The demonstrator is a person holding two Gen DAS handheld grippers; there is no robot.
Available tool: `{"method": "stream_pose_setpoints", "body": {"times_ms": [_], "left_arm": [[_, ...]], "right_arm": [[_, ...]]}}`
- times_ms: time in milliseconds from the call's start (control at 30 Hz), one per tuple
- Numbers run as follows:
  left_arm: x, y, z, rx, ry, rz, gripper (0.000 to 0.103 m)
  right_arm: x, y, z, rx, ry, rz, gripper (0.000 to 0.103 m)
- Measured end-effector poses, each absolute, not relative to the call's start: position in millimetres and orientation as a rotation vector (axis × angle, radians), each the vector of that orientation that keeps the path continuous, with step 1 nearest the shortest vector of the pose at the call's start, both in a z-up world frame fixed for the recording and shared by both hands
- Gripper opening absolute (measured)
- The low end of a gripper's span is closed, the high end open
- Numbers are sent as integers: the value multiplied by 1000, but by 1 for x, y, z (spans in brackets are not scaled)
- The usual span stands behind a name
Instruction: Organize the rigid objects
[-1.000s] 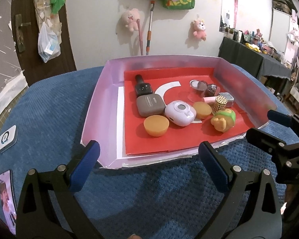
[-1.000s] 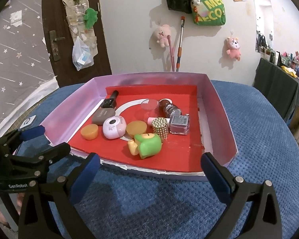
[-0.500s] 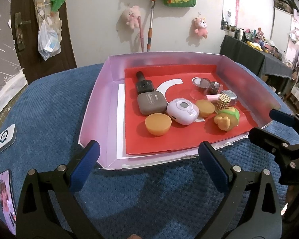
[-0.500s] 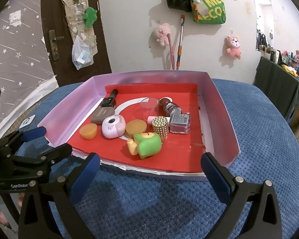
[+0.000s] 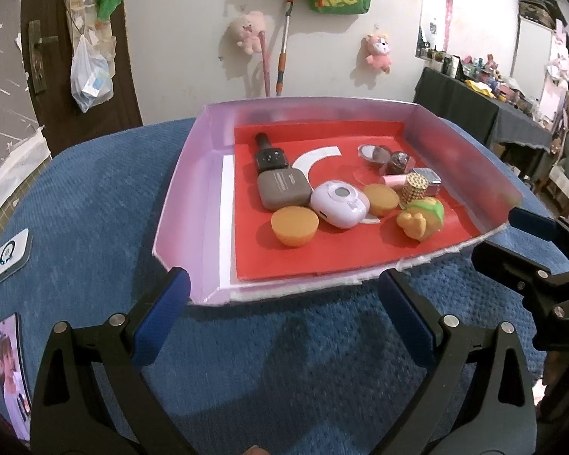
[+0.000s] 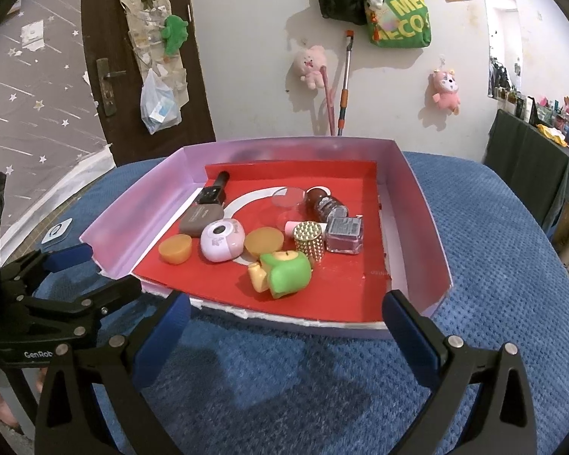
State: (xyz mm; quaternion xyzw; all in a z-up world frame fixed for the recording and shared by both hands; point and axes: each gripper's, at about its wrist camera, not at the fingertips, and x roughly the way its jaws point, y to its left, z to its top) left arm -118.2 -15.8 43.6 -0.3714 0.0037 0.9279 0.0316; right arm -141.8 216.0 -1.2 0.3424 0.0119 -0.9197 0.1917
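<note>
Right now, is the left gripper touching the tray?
Apart. In the left wrist view, the left gripper is open, and blue cloth shows between its right fingertip and the tray; the right wrist view agrees.

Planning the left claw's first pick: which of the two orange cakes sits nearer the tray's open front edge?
The orange round cake left of the lilac oval case. The other orange cake lies farther back, right of that case.

A pink-walled tray (image 5: 178, 189) with a red floor holds everything: a black watch (image 5: 270, 157) toward the far left corner, a grey-brown case (image 5: 282, 189), a lilac case (image 5: 339, 204), two orange cakes (image 5: 294, 225), a green-capped toy (image 5: 423, 218) nearest the open front edge, and a gold studded cylinder (image 5: 413, 188).
</note>
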Motion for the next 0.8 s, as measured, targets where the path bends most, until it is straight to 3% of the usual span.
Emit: {"method": "stream_pose_setpoints", "body": {"times_ms": [800], "left_arm": [[-91, -7, 10, -1262, -59, 2751, 101]], "right_arm": [[-116, 233, -36, 1151, 34, -2529, 103]]}}
